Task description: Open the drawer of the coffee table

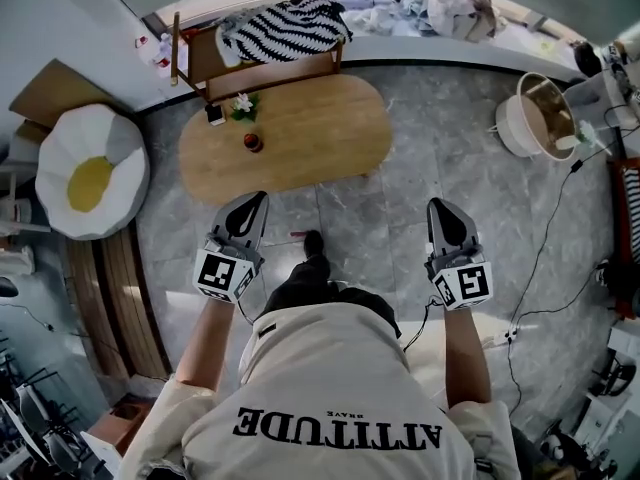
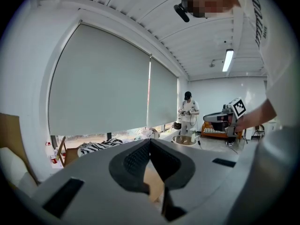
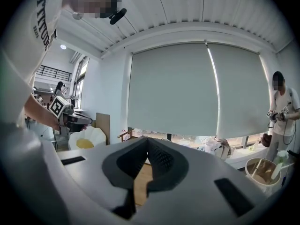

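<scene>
Coffee table [image 1: 310, 128], oval wood, beyond shirt [image 1: 340, 368] printed ATTITUDE

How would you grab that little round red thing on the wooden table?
Probably across its round sides, coming in from the near edge of the wooden table with the left gripper, which is closer. The little round red thing stands alone on bare wood, and the flowers sit behind it. The jaws are shut, so open them first.
</scene>
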Motion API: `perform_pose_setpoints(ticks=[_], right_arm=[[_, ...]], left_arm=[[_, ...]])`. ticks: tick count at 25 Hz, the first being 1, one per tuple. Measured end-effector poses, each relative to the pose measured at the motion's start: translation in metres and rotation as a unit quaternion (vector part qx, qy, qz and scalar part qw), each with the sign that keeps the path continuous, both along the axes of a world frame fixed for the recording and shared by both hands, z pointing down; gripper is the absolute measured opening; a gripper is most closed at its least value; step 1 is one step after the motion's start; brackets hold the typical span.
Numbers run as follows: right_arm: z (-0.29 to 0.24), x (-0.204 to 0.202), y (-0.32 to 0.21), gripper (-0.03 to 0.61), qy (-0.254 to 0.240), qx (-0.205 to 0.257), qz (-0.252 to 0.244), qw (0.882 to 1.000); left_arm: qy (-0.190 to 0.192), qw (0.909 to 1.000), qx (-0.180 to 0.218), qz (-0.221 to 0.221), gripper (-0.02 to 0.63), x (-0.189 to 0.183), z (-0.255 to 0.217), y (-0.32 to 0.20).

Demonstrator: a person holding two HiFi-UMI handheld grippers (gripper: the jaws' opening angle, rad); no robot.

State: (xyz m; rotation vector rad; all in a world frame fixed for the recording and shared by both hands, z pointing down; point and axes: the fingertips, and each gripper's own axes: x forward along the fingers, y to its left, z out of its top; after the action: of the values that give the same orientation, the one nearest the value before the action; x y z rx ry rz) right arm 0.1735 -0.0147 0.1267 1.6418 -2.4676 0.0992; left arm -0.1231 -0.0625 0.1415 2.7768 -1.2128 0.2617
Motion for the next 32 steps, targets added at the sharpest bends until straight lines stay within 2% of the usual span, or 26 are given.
perform_pose_setpoints(ticks=[6,14,19,23,28,32], right_arm=[[0.005,-0.015,-0.051,0.018,-0.005,-0.002,-0.025,1.000],[0.020,-0.030,-0.102,0.018,0.002,-0.007,-0.024,1.000],[0.026,-0.027,-0.120,0.020,0.008,-0.010,-0.017,1.000],[0.028,-0.022,-0.131,0.020,0.005,-0.013,-0.024,1.000],[0.036,-0.009,-0.143,0.020,0.007,-0.018,-0.055,0.998],[0.046,0.008,-0.149,0.020,0.004,-0.031,-0.079,0.996]], left_arm=[[-0.006,1.0000,-0.007,0.002,0.020,-0.005,0.012,-0.043],[-0.013,0.9997,-0.020,-0.002,0.020,-0.018,0.033,-0.079],[0.004,0.9993,-0.036,-0.002,0.020,-0.009,0.039,-0.091],[0.003,0.9994,-0.033,0.000,0.020,0.001,0.036,-0.094],[0.011,0.9991,-0.035,-0.019,0.020,0.019,0.038,-0.092],[0.028,0.9969,-0.043,-0.059,0.020,0.034,0.042,-0.089]])
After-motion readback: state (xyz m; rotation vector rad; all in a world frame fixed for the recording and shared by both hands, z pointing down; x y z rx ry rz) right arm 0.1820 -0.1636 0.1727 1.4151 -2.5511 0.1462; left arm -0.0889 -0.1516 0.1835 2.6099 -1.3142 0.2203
